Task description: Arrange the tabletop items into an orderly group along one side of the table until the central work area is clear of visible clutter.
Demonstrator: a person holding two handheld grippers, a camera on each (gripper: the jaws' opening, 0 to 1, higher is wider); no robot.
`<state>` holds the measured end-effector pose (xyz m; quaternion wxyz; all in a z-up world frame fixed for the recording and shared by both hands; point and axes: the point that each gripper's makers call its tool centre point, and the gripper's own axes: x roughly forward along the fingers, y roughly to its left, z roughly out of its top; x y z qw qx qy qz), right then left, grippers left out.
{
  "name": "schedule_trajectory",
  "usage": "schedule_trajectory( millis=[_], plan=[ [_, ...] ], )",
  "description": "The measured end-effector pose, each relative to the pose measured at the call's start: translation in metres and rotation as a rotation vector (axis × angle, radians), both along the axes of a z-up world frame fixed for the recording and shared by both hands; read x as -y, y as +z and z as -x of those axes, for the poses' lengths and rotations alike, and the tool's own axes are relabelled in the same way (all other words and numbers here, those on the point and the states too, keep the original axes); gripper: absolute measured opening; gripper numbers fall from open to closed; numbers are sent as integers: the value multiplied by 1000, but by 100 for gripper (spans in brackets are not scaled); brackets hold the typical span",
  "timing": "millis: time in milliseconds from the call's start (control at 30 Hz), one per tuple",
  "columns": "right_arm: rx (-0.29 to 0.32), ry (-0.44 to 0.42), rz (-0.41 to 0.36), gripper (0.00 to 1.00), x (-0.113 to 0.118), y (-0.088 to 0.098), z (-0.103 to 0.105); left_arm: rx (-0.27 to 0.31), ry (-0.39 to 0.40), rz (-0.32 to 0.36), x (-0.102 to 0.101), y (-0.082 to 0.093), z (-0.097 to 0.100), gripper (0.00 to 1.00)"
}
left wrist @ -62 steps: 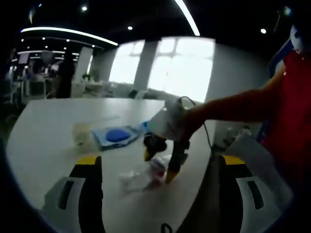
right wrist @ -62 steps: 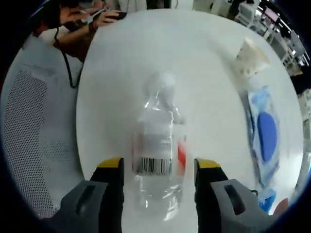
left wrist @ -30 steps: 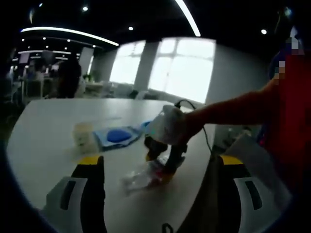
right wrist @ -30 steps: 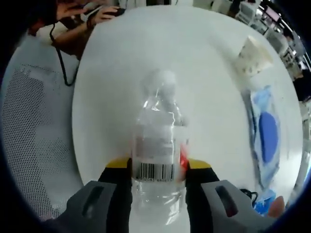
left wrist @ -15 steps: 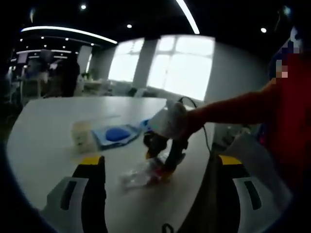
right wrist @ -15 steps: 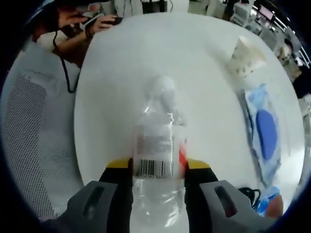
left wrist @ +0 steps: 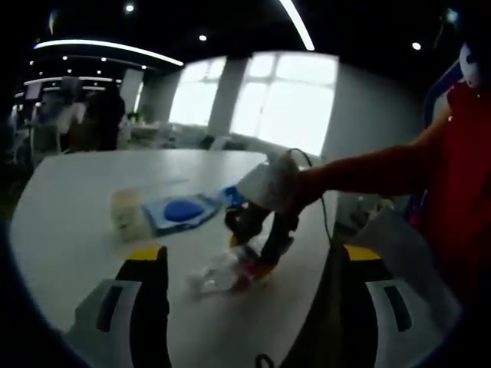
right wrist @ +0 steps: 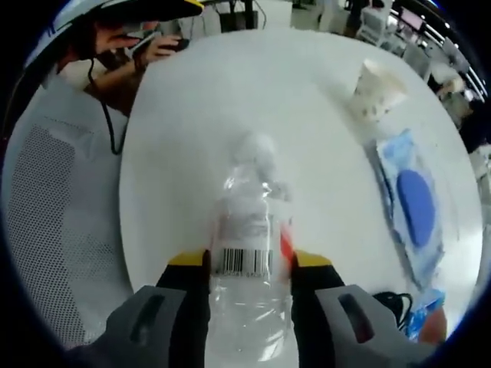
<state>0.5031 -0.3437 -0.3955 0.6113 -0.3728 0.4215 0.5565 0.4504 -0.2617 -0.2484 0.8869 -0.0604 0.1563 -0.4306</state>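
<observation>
The right gripper (right wrist: pixel 247 264) is clamping a clear plastic water bottle (right wrist: pixel 247 238) over the white round table (right wrist: pixel 184 115). The left gripper (left wrist: pixel 249 257) is hovering with jaws apart.

Ahead of me: bright windows (left wrist: pixel 288 103) | ceiling light strips (left wrist: pixel 103 47) (dim room) | white mesh chair (right wrist: pixel 54 222) beside me

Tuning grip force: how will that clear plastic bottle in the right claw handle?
The plastic bottle looks thin-walled and crinkled, so it probably dents under the right claw. It seems nearly empty, likely light. Lying on its side, it may roll if released.
</observation>
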Motion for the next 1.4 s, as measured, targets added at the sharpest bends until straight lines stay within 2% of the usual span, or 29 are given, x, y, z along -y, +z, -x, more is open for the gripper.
schedule_trajectory(
  millis=[267,533,633,667,1100,1300,1400],
  plan=[
    [-20,-19,50,42,5,-9,3,2,5,5,-3,1,1,88],
    [-37,-38,58,44,7,-9,2,0,10,5,-4,0,0,88],
    [-31,-54,21,60,0,-5,1,-1,6,5,-2,0,0,87],
    [-37,-57,21,61,-2,-4,2,-1,5,5,-2,-1,0,87],
    [-19,-25,13,51,-28,-4,-4,-3,14,7,-6,-1,0,86],
    [-27,-25,22,50,-31,-7,-5,-4,20,6,-8,-1,0,86],
    [-29,-20,27,45,-30,-8,-4,-3,22,7,-8,-1,0,86]
  ],
)
